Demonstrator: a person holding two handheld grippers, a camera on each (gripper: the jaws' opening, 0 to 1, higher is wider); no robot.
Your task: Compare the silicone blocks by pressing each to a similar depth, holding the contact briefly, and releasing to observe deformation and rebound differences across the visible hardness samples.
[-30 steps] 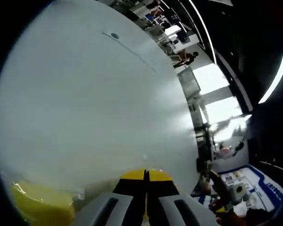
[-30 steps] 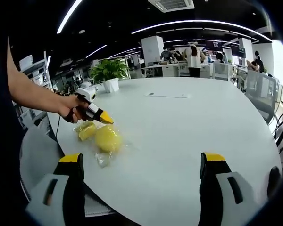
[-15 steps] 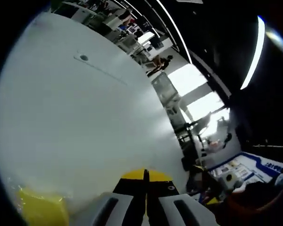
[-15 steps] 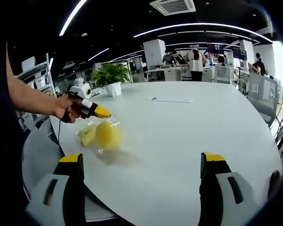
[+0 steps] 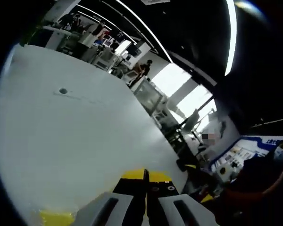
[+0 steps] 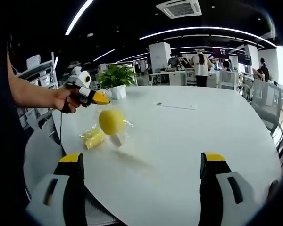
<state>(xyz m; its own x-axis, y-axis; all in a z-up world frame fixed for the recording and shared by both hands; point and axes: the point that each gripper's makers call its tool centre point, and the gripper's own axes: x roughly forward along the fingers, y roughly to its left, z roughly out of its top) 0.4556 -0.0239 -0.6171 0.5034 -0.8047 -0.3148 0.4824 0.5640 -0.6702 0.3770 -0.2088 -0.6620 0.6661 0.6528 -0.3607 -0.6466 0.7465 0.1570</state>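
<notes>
While the left gripper (image 6: 102,98), jaws together, is hanging just above the yellow blocks (image 6: 108,126) on the white table (image 6: 188,136), the right gripper (image 6: 141,165) is waiting wide open; pressing likely remains.

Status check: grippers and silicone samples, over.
Left gripper shut, raised above the table. Right gripper open, empty. Round yellow sample and flatter yellow sample in clear wrap. Nothing in the way.

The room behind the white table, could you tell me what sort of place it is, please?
Most likely an open-plan office: rows of desks with people at them, strip lights and an air vent overhead, and a potted plant on the table.
</notes>
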